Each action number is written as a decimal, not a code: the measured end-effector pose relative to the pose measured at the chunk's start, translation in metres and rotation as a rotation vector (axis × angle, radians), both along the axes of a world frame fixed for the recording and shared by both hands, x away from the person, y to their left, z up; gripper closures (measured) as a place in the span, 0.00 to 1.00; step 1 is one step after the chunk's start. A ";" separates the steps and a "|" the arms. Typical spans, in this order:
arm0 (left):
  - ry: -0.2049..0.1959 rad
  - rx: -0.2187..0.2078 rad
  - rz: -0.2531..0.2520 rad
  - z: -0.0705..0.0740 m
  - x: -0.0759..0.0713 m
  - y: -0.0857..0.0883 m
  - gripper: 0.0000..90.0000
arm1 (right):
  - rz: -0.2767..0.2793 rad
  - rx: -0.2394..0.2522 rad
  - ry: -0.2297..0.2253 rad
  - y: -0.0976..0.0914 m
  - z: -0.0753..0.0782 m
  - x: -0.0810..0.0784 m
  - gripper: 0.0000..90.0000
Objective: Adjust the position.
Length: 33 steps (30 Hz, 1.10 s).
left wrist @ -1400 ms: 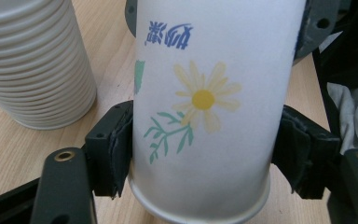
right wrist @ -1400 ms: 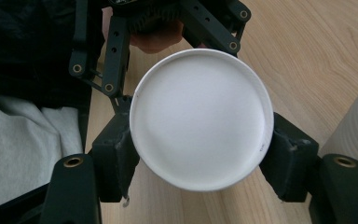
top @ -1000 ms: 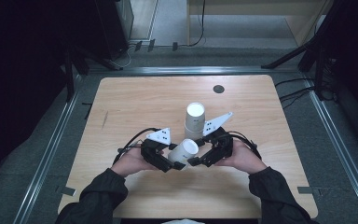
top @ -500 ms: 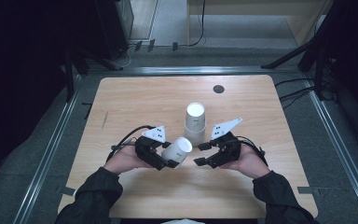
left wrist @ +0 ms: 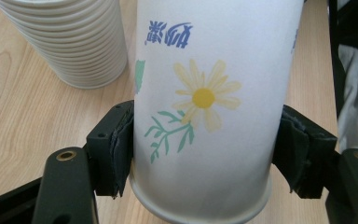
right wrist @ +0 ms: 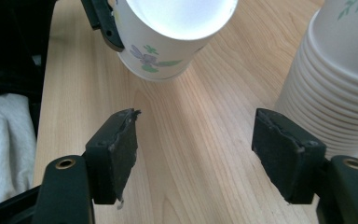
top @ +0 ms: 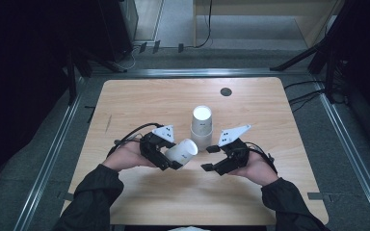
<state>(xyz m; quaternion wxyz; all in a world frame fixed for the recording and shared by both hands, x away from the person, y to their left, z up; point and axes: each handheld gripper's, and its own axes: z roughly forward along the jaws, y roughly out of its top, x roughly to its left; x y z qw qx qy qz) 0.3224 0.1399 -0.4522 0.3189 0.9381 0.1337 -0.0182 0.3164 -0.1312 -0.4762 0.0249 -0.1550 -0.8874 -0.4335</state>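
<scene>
**One cup off the stack, held in the left gripper**

On the left, the left gripper (top: 166, 156) has its fingers (left wrist: 116, 149) clamped on either side of a single white paper cup printed with a yellow daisy (left wrist: 205, 98). The cup lies tilted on its side, lifted above the light wooden tabletop (top: 139, 96), just left of the stack.

In the middle, the upside-down stack of nested white paper cups (top: 202, 127) stands upright on the tabletop, apart from the held cup.

On the right, the right gripper (top: 212, 159) holds nothing; its fingers (right wrist: 119, 149) stand wide apart, near the foot of the stack.

As I judge it, separating one cup is done. Setting it down somewhere on the tabletop remains, and the stack looks far from used up.
</scene>
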 end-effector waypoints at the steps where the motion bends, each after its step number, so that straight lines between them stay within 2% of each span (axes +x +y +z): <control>1: -0.004 0.009 -0.004 0.002 0.001 -0.001 0.32 | 0.000 0.003 0.002 0.000 0.000 0.000 0.34; 4: -0.006 0.031 -0.023 0.009 0.004 -0.004 0.32 | 0.000 0.008 0.000 0.001 0.000 0.000 0.33; 5: 0.008 0.032 -0.025 0.010 0.005 -0.005 0.32 | 0.001 0.013 0.001 0.001 0.000 0.000 0.33; 7: 0.010 0.050 -0.036 0.010 0.005 -0.006 0.32 | 0.000 0.016 0.002 0.001 0.000 0.000 0.33; 10: 0.016 0.051 -0.036 0.006 0.004 -0.009 0.32 | -0.001 0.020 0.005 0.000 0.000 0.001 0.33; 11: 0.023 0.066 -0.041 0.004 0.005 -0.011 0.32 | 0.000 0.023 0.007 0.000 0.001 0.001 0.33; 13: 0.013 0.099 -0.052 0.000 0.003 -0.014 0.32 | 0.008 0.033 -0.006 0.000 0.001 0.001 0.32; 17: 0.018 0.137 -0.080 -0.004 0.000 -0.021 0.32 | 0.012 0.045 -0.010 0.000 0.002 0.000 0.31; 24: 0.025 0.162 -0.101 -0.009 -0.003 -0.030 0.32 | 0.037 0.043 -0.005 0.004 0.002 -0.003 0.30; 33: 0.028 0.167 -0.153 -0.011 -0.010 -0.044 0.32 | 0.104 0.042 0.011 0.022 -0.003 -0.005 0.29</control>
